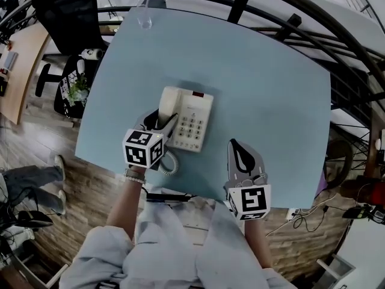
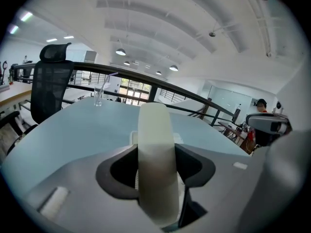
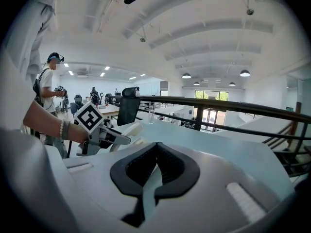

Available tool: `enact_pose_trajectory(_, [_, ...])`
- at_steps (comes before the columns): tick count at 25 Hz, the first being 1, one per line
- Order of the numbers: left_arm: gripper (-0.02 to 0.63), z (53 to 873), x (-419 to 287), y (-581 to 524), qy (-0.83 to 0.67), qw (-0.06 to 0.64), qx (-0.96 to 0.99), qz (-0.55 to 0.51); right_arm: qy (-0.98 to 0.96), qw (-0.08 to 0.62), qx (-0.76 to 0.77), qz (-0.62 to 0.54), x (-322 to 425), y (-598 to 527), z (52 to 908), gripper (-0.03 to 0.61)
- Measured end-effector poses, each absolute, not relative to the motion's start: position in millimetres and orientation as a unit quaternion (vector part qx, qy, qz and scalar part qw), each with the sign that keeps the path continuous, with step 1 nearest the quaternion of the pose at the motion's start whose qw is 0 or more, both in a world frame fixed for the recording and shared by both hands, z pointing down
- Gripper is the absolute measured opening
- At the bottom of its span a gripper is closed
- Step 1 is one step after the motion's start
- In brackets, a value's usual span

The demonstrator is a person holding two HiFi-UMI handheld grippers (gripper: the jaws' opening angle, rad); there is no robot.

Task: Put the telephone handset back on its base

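Bright, even ceiling light — soft shadows, strong fisheye bending and dark vignetted edges.

Handset (image 1: 169, 103) on left of telephone base (image 1: 195, 123), centre of table (image 1: 271, 101), glass (image 1: 144, 20) at far edge

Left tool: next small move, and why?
Probably ease the left tool straight down: it is shut on the handset, which lies lined up over the base, but full seating can't be told. The right tool is shut, empty, aside.
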State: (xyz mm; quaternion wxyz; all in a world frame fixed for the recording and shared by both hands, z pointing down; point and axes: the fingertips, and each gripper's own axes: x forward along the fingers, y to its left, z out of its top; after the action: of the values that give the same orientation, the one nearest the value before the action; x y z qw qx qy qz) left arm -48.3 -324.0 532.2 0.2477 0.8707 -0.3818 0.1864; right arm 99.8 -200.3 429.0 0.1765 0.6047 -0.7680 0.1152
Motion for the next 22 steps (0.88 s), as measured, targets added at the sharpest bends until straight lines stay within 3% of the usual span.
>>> enact_pose_trajectory(22, [0.221,577,-41,-335,-0.439,0.261,0.823,0.247,-0.767,0.180,0.603,0.126,112,-205,438,-0.002])
